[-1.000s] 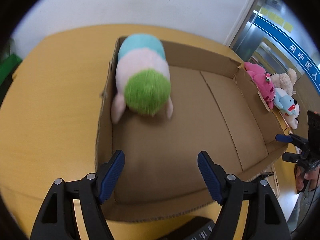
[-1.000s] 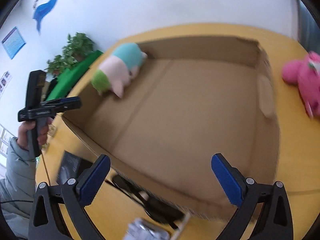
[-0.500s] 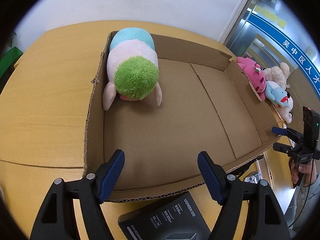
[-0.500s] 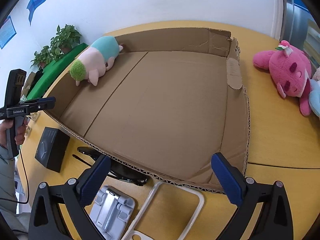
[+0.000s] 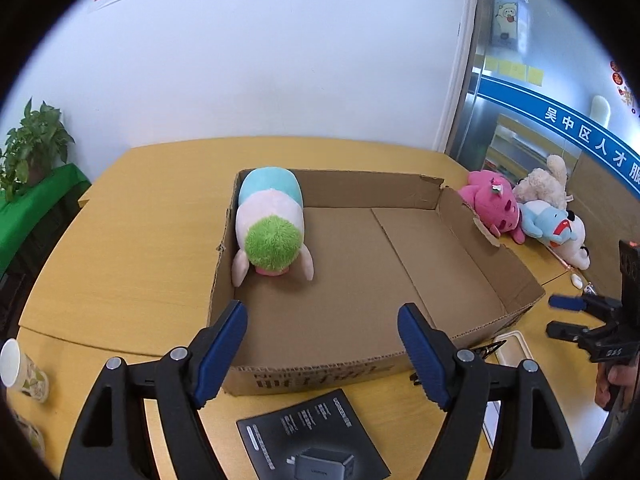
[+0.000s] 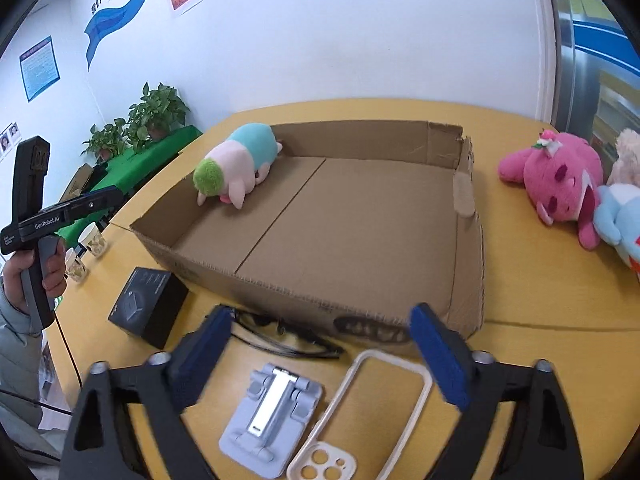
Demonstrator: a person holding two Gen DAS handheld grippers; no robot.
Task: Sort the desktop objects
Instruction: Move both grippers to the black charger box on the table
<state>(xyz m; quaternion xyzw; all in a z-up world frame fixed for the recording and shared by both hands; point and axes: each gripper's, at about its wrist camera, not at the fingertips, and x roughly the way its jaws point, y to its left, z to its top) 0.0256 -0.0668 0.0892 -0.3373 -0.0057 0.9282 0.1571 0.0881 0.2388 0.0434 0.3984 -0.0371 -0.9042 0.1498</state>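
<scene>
Both the left gripper [image 5: 322, 344] and the right gripper [image 6: 320, 350] hang spread wide, holding nothing. The pastel plush [image 5: 272, 222] lies in the cardboard box [image 5: 490, 294], at its eleven o'clock corner.

Left tongs [image 5: 322, 350] spread, empty, above cardboard box [image 5: 486, 280]; plush [image 5: 270, 222] in far-left corner.

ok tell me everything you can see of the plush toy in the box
The plush toy is soft and fuzzy, with a shaggy green end, a pale pink middle, a light blue far end and small pink limbs. It lies lengthwise in the far left corner of the open cardboard box, resting on the floor against the left wall, green end toward the camera. Nothing else touches it.
</scene>
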